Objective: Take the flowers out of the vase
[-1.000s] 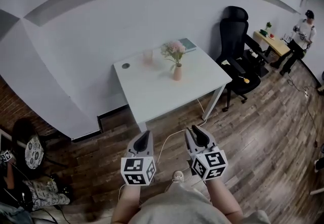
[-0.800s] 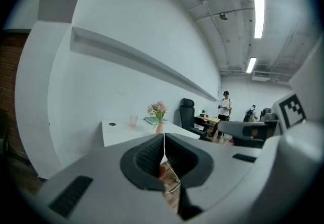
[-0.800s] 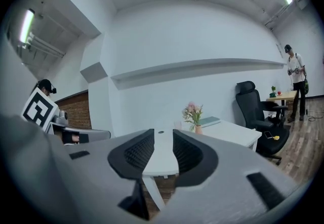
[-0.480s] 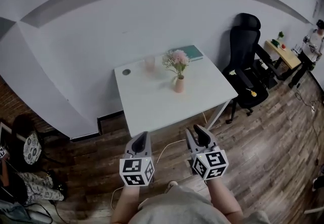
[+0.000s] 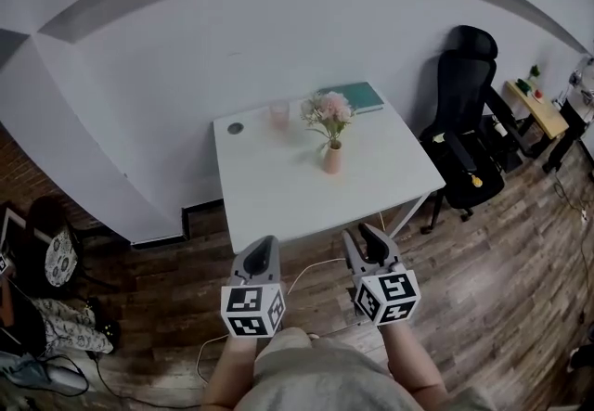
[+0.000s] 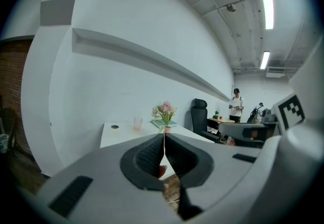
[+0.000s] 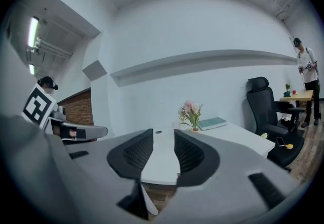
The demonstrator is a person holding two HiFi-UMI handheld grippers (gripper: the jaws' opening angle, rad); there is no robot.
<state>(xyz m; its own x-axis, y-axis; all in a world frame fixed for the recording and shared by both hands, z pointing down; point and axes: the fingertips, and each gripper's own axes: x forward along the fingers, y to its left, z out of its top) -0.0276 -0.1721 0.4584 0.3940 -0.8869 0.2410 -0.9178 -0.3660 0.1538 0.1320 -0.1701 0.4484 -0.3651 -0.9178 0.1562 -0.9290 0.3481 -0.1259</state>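
Head view: flowers (image 5: pixel 329 109) in vase (image 5: pixel 332 160), mid-surface (image 5: pixel 278 191), well apart from your left tool (image 5: pixel 260 251) and right tool (image 5: pixel 369 240).
Left gripper view: left tool (image 6: pixel 164 136) closed, empty.
Right gripper view: right tool (image 7: pixel 163 136) has just been opening, jaws apart, nothing between.

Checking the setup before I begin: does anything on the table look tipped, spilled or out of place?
Nothing stands out. The vase stands upright on the white table with the flowers in it; a cup and a green book sit behind it, and no spill shows.
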